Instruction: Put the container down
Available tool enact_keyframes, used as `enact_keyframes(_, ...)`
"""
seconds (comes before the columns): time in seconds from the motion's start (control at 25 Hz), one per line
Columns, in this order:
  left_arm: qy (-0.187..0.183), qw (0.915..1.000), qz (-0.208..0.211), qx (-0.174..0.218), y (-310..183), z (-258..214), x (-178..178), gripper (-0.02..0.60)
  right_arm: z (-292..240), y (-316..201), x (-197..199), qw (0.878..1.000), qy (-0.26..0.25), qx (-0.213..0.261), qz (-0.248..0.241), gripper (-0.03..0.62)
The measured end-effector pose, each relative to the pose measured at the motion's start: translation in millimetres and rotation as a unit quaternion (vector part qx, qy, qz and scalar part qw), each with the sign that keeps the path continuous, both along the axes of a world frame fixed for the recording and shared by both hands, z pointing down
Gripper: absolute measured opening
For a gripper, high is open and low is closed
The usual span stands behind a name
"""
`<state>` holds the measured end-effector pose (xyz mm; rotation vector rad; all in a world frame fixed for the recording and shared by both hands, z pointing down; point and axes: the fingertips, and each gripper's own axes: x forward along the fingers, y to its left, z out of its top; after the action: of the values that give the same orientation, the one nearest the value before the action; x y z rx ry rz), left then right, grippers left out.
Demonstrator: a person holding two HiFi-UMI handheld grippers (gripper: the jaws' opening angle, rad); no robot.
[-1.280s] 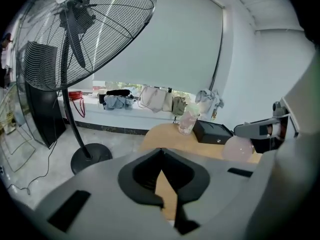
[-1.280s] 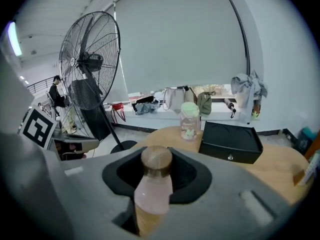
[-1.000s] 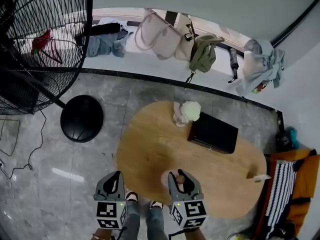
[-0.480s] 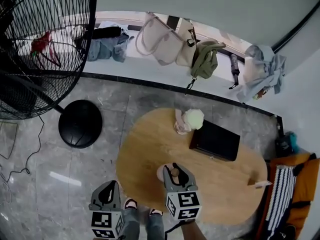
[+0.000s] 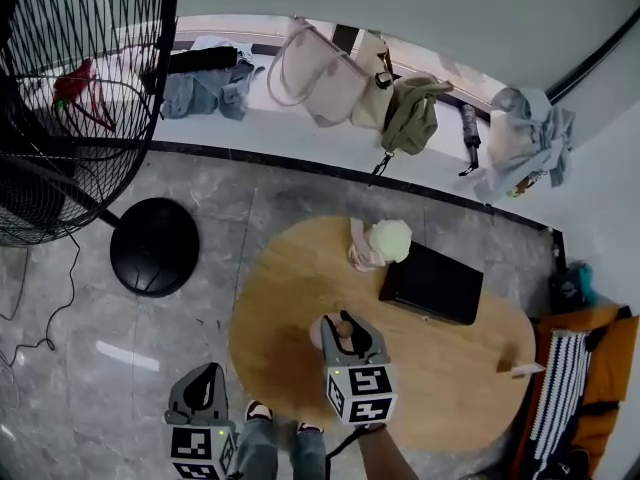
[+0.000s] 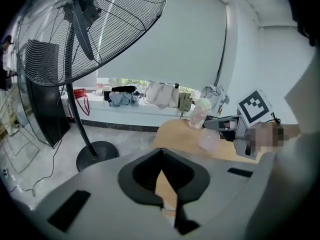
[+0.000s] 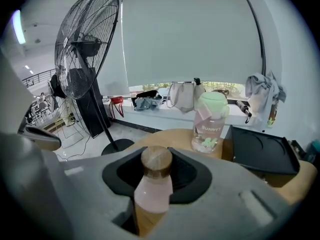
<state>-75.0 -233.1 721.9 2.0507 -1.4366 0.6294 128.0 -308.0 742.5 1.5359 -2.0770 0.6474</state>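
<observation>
The container is a pale pink bottle (image 7: 152, 190) with a round wooden cap (image 7: 156, 161). My right gripper (image 7: 155, 184) is shut on its body and holds it upright. In the head view the bottle (image 5: 322, 332) and right gripper (image 5: 341, 325) are over the near left part of the oval wooden table (image 5: 285, 288). Whether its base touches the wood I cannot tell. The left gripper view shows the bottle (image 6: 209, 140) from the side, low over the tabletop. My left gripper (image 5: 206, 380) hangs beside the table over the floor, jaws together (image 6: 161, 156) and empty.
A clear bottle with a green lid (image 5: 386, 240) stands at the table's far side, and a black tray (image 5: 432, 283) lies to its right. A big floor fan (image 5: 60, 98) with a round black base (image 5: 155, 246) stands at the left. Bags and clothes (image 5: 320, 68) line the window ledge.
My right gripper has carried the bottle further in over the table and lower. The left gripper has drifted a little to the left, away from the table edge.
</observation>
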Motion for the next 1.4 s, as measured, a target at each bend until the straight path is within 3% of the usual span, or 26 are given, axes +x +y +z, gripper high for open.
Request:
enact_keyframes(1.0,0.005,1.0000,-0.003,0.001,-20,5,3,-0.003,35,-60,-9,0.999,0.022,-0.001,-0.042,0.124)
enact_keyframes(1.4,0.006,0.9999,-0.013,-0.003,-20,10,-1,-0.003,49,-68,-5,0.999,0.025,-0.014,-0.032,0.124)
